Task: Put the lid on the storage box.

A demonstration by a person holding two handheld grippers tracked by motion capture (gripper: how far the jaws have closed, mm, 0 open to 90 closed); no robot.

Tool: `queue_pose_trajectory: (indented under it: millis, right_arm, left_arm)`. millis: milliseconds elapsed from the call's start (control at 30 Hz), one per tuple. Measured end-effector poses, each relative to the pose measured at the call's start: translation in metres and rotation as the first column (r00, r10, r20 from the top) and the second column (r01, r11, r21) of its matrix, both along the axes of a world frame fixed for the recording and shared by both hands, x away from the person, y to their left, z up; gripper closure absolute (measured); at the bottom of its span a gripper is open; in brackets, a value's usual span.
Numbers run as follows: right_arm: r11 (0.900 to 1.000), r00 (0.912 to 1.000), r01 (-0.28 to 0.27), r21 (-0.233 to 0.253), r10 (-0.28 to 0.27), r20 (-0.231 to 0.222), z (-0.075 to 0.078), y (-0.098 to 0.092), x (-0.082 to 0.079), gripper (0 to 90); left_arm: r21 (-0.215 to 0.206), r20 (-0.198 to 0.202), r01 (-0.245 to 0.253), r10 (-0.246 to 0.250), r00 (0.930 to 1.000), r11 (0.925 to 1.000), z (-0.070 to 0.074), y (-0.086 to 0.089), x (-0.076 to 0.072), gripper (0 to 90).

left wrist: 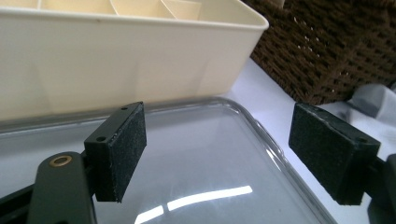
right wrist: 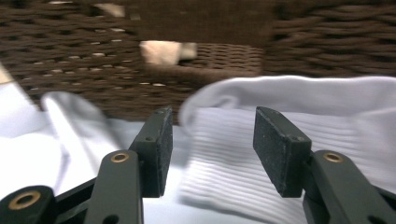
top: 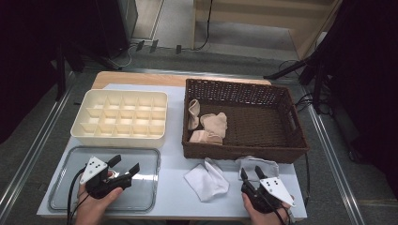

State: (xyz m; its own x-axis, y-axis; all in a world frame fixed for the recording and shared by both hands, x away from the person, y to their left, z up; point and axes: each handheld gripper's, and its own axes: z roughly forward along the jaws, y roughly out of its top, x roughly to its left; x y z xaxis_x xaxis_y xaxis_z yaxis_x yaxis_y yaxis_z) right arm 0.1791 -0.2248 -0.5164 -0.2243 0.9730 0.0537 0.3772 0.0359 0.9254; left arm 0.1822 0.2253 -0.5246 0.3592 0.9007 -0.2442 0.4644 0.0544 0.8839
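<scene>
White sock (top: 257, 164) on table just before wicker basket (top: 244, 150), right gripper (top: 251, 174) jaws apart at its edge, likely poised to pinch. Left gripper (top: 126, 165) jaws apart, idle over clear tray (top: 141, 199).

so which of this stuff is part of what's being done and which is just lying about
In the job:
- right claw, open, pointed at the white sock in front of it
- second white sock beside it
- left claw, open over the clear lid

Lying about, as far as I can judge:
- cream divider box
- wicker basket with beige socks
</scene>
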Motion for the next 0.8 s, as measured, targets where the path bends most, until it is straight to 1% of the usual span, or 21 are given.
queue_pose_trajectory:
  millis: [67,100,133,167,233,300,333,367,400,433,467,500,567,600,633,700,733,767,800]
  right_arm:
    - [1.000,0.9995,0.030,0.008,-0.030,-0.002,0.000,-0.008,0.001,48.1]
    - [0.999,0.9989,0.048,0.009,-0.048,0.003,0.000,-0.013,0.001,48.1]
    - [0.998,0.9982,0.059,0.028,-0.059,0.005,0.001,-0.016,0.001,47.6]
    - [0.997,0.9976,0.068,0.033,-0.068,0.011,0.002,-0.020,0.000,47.4]
    - [0.994,0.9944,0.102,0.033,-0.103,0.023,0.003,-0.027,-0.001,46.5]
    - [0.988,0.9871,0.149,0.045,-0.152,0.050,0.006,-0.033,-0.003,45.6]
    - [0.983,0.9815,0.176,0.042,-0.179,0.069,0.008,-0.036,-0.004,45.2]
    - [0.979,0.9758,0.197,0.049,-0.200,0.088,0.010,-0.040,-0.005,44.5]
    - [0.975,0.9716,0.213,0.058,-0.218,0.093,0.010,-0.043,-0.006,42.6]
    - [0.972,0.9681,0.228,0.057,-0.233,0.093,0.010,-0.046,-0.004,40.6]
    - [0.971,0.9678,0.234,0.057,-0.238,0.082,0.008,-0.049,-0.002,39.2]
    - [0.970,0.9691,0.235,0.054,-0.238,0.064,0.006,-0.051,0.001,39.1]
    - [0.975,0.9755,0.218,0.047,-0.219,0.021,-0.001,-0.054,0.008,39.1]
    - [0.977,0.9783,0.207,0.044,-0.207,-0.001,-0.004,-0.055,0.011,42.5]
    - [0.981,0.9823,0.187,0.047,-0.186,-0.019,-0.007,-0.055,0.015,48.9]
    - [0.984,0.9870,0.153,0.087,-0.148,-0.062,-0.011,-0.057,0.019,66.0]
    - [0.983,0.9872,0.148,0.107,-0.141,-0.075,-0.011,-0.058,0.019,73.6]
    - [0.979,0.9864,0.150,0.137,-0.138,-0.090,-0.010,-0.059,0.018,79.1]
    - [0.976,0.9869,0.146,0.161,-0.132,-0.092,-0.008,-0.060,0.017,82.4]
  left_arm:
    - [0.002,-0.009,0.009,-0.009,0.9999,1.0000,-0.004,-0.003,-0.002,20.2]
    - [0.011,-0.010,0.011,-0.011,0.9999,0.9999,-0.005,-0.004,-0.004,20.3]
    - [0.025,-0.014,0.016,-0.015,0.9998,0.9996,-0.007,-0.006,-0.005,20.3]
    - [0.033,-0.017,0.017,-0.016,0.9997,0.9993,-0.009,-0.007,-0.006,20.3]
    - [0.055,-0.014,0.014,-0.013,0.9998,0.9984,-0.010,-0.009,-0.006,20.3]
    - [0.047,-0.007,0.002,-0.002,1.0000,0.9989,-0.007,-0.009,-0.008,20.3]
    - [0.042,-0.003,0.002,-0.002,1.0000,0.9991,-0.006,-0.009,-0.009,20.5]
    - [0.042,0.003,0.003,-0.003,1.0000,0.9991,-0.005,-0.010,-0.009,20.8]
    - [0.048,0.008,0.005,-0.006,1.0000,0.9988,-0.005,-0.011,-0.009,20.9]
    - [0.049,0.006,0.014,-0.014,0.9999,0.9987,-0.005,-0.012,-0.008,20.9]
    - [0.051,0.003,0.022,-0.022,0.9997,0.9984,-0.005,-0.013,-0.008,20.9]
    - [0.048,0.001,0.024,-0.024,0.9997,0.9986,-0.005,-0.014,-0.007,20.8]
    - [0.045,-0.002,0.027,-0.027,0.9996,0.9986,-0.005,-0.014,-0.006,20.9]
    - [0.047,-0.001,0.029,-0.029,0.9996,0.9985,-0.005,-0.014,-0.006,20.9]
    - [0.038,-0.007,0.028,-0.028,0.9996,0.9989,-0.005,-0.014,-0.005,20.9]
    - [0.027,-0.017,0.026,-0.026,0.9995,0.9993,-0.006,-0.014,-0.004,20.9]
    - [0.027,-0.020,0.030,-0.029,0.9994,0.9992,-0.006,-0.015,-0.003,21.0]
    - [0.030,-0.023,0.032,-0.031,0.9992,0.9991,-0.006,-0.016,-0.003,21.0]
    - [0.029,-0.025,0.036,-0.036,0.9991,0.9989,-0.006,-0.017,-0.004,21.0]
